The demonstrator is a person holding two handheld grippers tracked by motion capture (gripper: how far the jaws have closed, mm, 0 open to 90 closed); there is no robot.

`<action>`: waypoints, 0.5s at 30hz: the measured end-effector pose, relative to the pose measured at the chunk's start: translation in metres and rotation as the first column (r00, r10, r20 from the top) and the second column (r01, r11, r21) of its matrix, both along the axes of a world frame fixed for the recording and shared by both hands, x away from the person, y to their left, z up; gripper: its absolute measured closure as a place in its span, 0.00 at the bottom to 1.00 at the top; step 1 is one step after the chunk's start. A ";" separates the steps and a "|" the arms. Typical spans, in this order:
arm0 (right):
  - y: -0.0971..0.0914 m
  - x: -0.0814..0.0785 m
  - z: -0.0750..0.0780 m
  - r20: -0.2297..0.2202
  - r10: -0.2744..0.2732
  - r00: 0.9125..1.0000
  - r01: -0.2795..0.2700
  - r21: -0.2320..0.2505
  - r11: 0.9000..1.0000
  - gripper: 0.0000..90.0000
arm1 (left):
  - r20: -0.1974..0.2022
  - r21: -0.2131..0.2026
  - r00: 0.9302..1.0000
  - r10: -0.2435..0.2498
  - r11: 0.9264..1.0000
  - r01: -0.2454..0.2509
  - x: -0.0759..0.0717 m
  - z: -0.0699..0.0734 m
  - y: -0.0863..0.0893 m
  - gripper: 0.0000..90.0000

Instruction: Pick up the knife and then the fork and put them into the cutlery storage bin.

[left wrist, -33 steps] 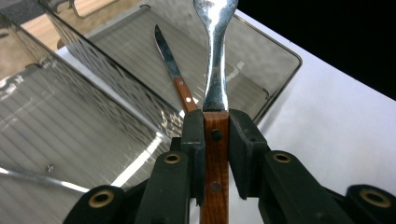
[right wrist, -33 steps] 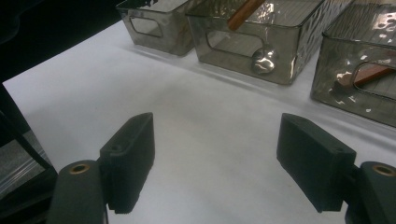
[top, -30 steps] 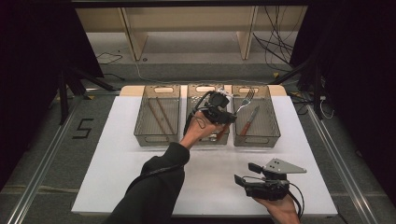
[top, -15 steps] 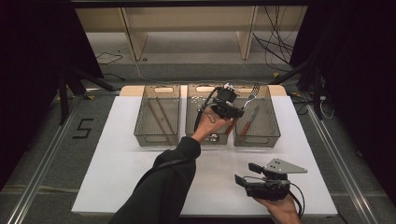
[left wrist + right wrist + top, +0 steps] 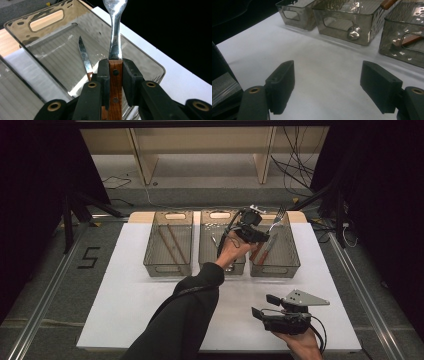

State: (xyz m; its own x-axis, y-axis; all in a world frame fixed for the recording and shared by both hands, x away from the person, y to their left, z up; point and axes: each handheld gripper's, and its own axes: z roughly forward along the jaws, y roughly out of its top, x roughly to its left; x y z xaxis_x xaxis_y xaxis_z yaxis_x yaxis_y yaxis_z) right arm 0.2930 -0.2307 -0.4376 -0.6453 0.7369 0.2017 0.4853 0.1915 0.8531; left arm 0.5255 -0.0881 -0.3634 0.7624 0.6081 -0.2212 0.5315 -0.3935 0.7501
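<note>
Three bins stand side by side at the back of the surface point(image 5: 125, 310): two sticks point(image 5: 171, 243) in the left bin point(image 5: 169, 244), a knife point(image 5: 268, 246) in the right bin point(image 5: 287, 251), beside the middle bin point(image 5: 212, 240).

Dark room — pale wooden shelving point(image 5: 200, 150)

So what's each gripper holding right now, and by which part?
The left gripper clamps a fork by its wooden handle, metal end pointing away. The right gripper is open and holds nothing.
</note>
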 end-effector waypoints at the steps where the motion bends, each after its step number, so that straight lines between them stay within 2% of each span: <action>1: 0.000 0.000 0.000 -0.003 -0.001 1.000 0.001 0.000 1.000 0.32 | 0.001 -0.001 1.000 -0.001 1.000 0.001 0.000 0.000 -0.002 0.85; 15: 0.000 -0.001 0.001 0.000 0.002 1.000 -0.002 0.003 1.000 0.32 | -0.006 -0.008 1.000 0.021 1.000 -0.021 0.006 -0.011 -0.012 0.85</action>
